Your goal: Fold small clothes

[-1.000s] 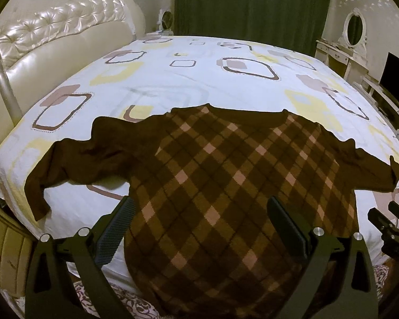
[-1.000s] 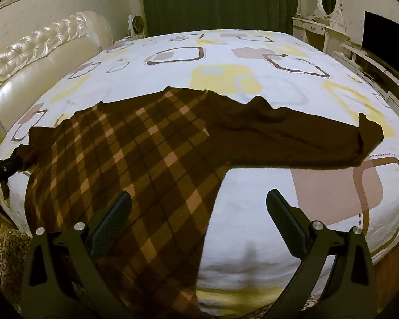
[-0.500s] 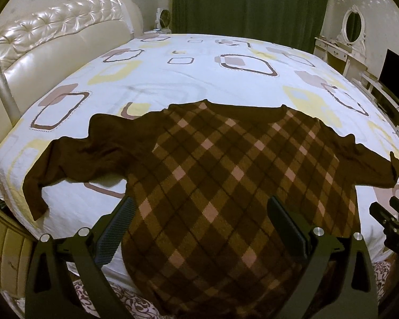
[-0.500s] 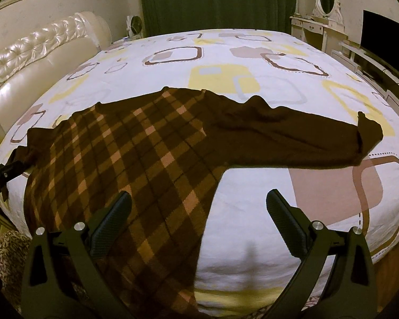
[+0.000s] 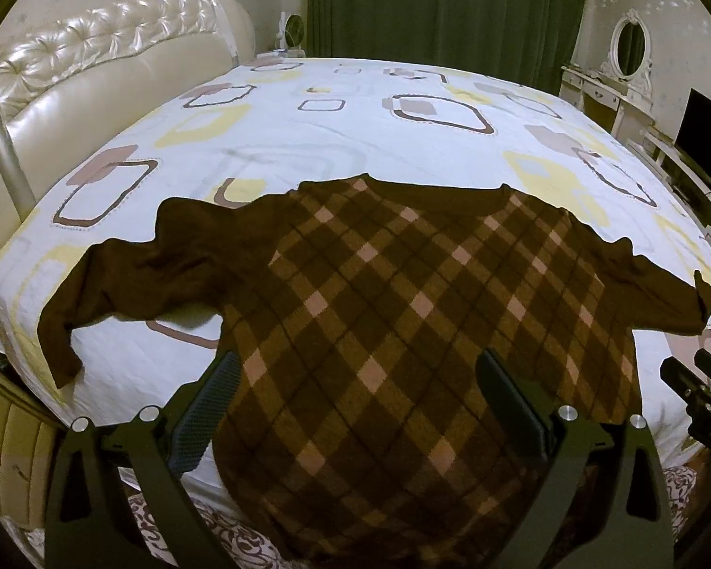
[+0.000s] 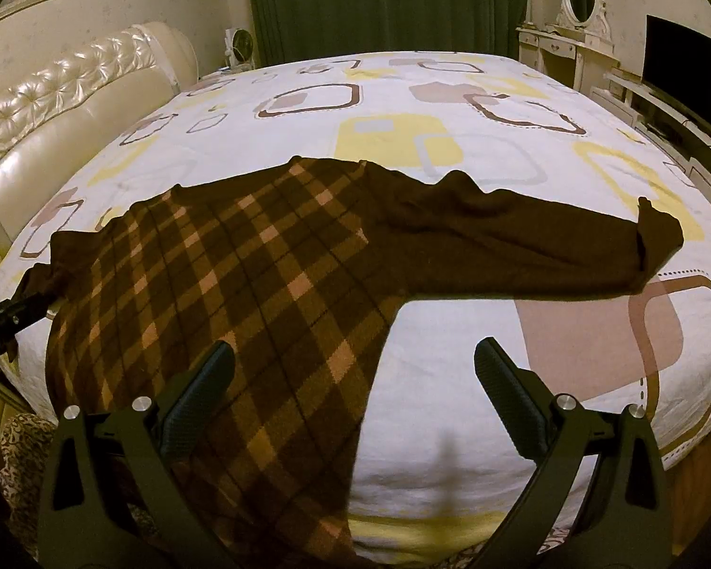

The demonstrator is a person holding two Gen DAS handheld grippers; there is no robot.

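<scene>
Here, a wide bed [image 5: 308,142] fills both views, covered by a white sheet [image 6: 450,379] printed with yellow, tan and brown rounded squares. A pale tufted headboard [image 5: 95,76] runs along its left side, and dark green curtains [image 5: 441,4] hang behind its far edge. To the right stands a white dressing table [image 6: 559,47] with an oval mirror [image 5: 633,42], and beside it a dark screen [image 6: 687,61].

A brown sweater [image 5: 393,332] with a tan diamond check on its body lies spread flat on the near part of the bed, neckline toward the far side. Its hem hangs over the near edge of the mattress. The plain brown sleeves stretch out to either side: one sleeve [image 5: 132,284] lies rumpled toward the headboard, its cuff bent downward, and the other sleeve [image 6: 521,246] reaches out straight over the sheet, its cuff curled up at the tip.

The left gripper [image 5: 355,389] hovers above the lower body of the sweater, jaws spread wide and holding nothing. The right gripper [image 6: 353,379] hangs over the sweater's side edge and the bare sheet under the straight sleeve, jaws likewise wide apart and empty. Each gripper shows at the margin of the other's view.
</scene>
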